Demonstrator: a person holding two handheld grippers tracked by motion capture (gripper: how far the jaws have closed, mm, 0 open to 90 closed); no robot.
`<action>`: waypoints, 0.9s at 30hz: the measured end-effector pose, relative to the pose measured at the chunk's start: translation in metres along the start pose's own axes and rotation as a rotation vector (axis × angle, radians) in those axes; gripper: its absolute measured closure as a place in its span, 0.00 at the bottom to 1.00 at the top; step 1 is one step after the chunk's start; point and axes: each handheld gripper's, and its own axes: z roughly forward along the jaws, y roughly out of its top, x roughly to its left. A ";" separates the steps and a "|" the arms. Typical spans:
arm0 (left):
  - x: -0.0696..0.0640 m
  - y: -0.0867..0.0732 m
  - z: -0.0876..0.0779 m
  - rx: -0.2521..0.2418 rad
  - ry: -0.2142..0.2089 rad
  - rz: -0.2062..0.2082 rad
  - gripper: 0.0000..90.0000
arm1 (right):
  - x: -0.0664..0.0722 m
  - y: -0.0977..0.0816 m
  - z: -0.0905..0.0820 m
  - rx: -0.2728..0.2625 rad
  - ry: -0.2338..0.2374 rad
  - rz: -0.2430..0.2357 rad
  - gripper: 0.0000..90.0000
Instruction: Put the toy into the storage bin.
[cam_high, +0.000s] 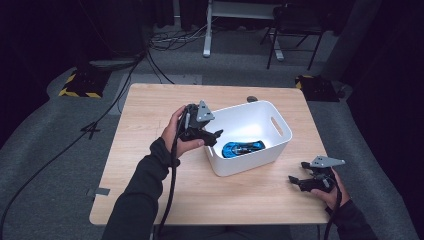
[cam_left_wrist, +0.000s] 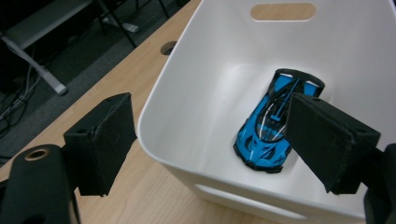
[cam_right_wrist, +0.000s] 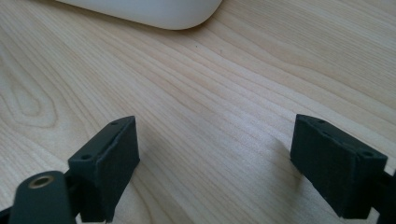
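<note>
A blue toy car (cam_high: 242, 148) lies on the floor of a white plastic bin (cam_high: 270, 112) in the middle of the wooden table. In the left gripper view the blue toy car (cam_left_wrist: 268, 126) rests nose-down toward the bin's (cam_left_wrist: 196, 70) near wall. My left gripper (cam_high: 216, 137) hovers open over the bin's left rim with nothing between its jaws; the left gripper (cam_left_wrist: 212, 149) straddles that rim. My right gripper (cam_high: 296, 182) stands open and empty low over the table's front right, and the right gripper (cam_right_wrist: 215, 163) faces bare wood.
The bin's rounded corner (cam_right_wrist: 173, 14) sits beyond the right gripper. The table (cam_high: 150, 150) has a cable hole (cam_high: 252, 99) at its back edge. Cables, a chair (cam_high: 295, 25) and a desk frame stand on the grey floor behind.
</note>
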 end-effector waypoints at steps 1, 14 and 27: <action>0.001 -0.001 -0.002 0.002 0.007 -0.001 0.19 | 0.000 0.000 0.000 0.000 0.000 0.000 0.17; 0.012 -0.016 -0.018 -0.004 0.103 -0.026 0.18 | 0.000 0.000 0.000 0.000 0.000 -0.002 0.17; 0.023 -0.037 -0.030 0.033 0.176 -0.031 0.18 | 0.000 0.000 0.000 0.000 0.000 -0.001 0.17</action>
